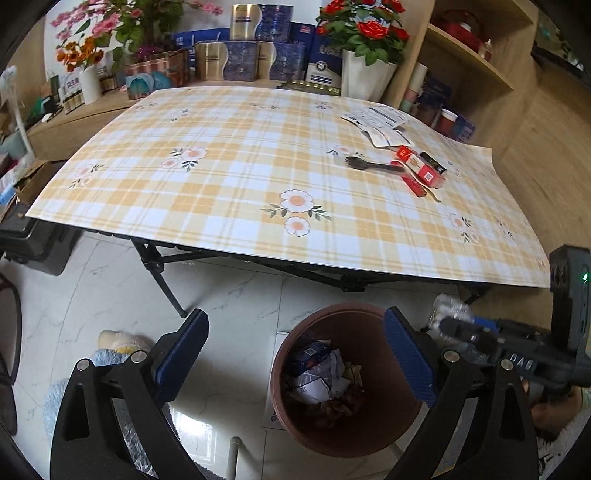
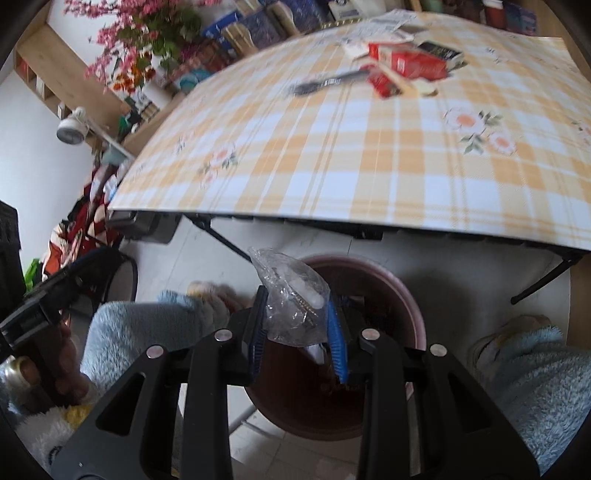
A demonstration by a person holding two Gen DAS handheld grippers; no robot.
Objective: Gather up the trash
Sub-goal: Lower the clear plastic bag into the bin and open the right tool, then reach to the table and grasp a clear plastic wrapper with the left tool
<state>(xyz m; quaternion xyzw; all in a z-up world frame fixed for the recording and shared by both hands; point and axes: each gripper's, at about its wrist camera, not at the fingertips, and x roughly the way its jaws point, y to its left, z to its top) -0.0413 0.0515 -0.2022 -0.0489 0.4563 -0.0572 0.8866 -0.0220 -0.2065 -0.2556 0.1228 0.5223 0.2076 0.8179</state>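
Plastic wrapper (image 2: 291, 302) pinched in right tool (image 2: 297, 325), above bin (image 2: 413, 314)

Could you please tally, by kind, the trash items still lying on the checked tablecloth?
Red cardboard boxes: 2
Black plastic spork: 1
Small black box: 1
White printed paper leaflets: about 3, overlapping
Total: about 7

Before me stands my counter (image 1: 236, 155) under a yellow plaid floral cloth, on black folding legs over pale marble floor tiles (image 1: 229, 295), with wooden shelves (image 1: 476, 59) and potted flowers (image 1: 362, 29) behind
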